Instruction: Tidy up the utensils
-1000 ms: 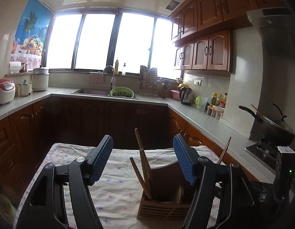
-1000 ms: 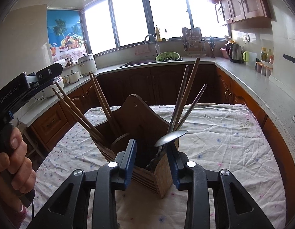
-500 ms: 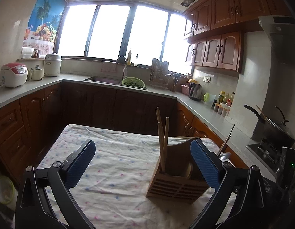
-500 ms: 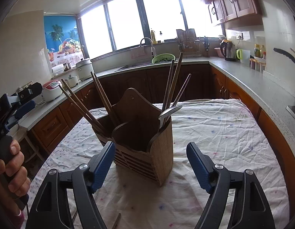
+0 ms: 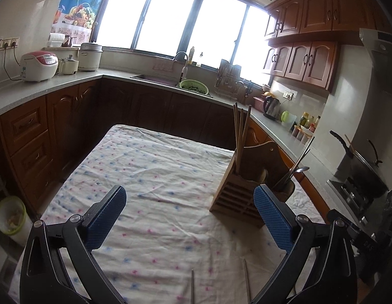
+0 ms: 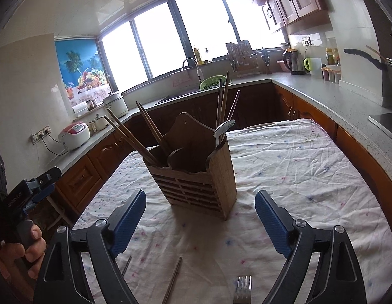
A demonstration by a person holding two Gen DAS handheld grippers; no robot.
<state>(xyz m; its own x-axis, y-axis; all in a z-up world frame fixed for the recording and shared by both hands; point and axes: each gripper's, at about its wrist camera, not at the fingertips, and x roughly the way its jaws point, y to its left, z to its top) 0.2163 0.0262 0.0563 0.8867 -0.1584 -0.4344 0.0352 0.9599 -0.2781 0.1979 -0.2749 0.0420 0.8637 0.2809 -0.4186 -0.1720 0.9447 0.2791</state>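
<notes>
Holder: we see a wooden utensil holder (image 6: 196,177) standing upright on the flowered tablecloth (image 6: 284,167); slatted front, tall shaped back board, compartments side by side
Left compartment: brown chopsticks (image 6: 135,134) leaning out to the left in the right wrist view
Right compartment: a metal spoon (image 6: 222,129) with its bowl up, plus a few more sticks (image 6: 222,98) standing nearly upright
Middle: too dark inside for us to tell what it holds
Loose on the cloth: a fork (image 6: 243,288) and two thin metal sticks (image 6: 173,281) near the bottom edge — all apart from the holder
Left gripper (image 5: 191,217): jaws spread wide, nothing between the blue pads; the holder sits just beyond its right pad
Right gripper (image 6: 201,223): jaws opening, nothing gripped; the holder stands ahead of the gap, clear of both pads
Counter: a green colander (image 5: 194,87) of greens beside the sink; rice cookers (image 5: 38,65) at far left — well apart from the table
</notes>
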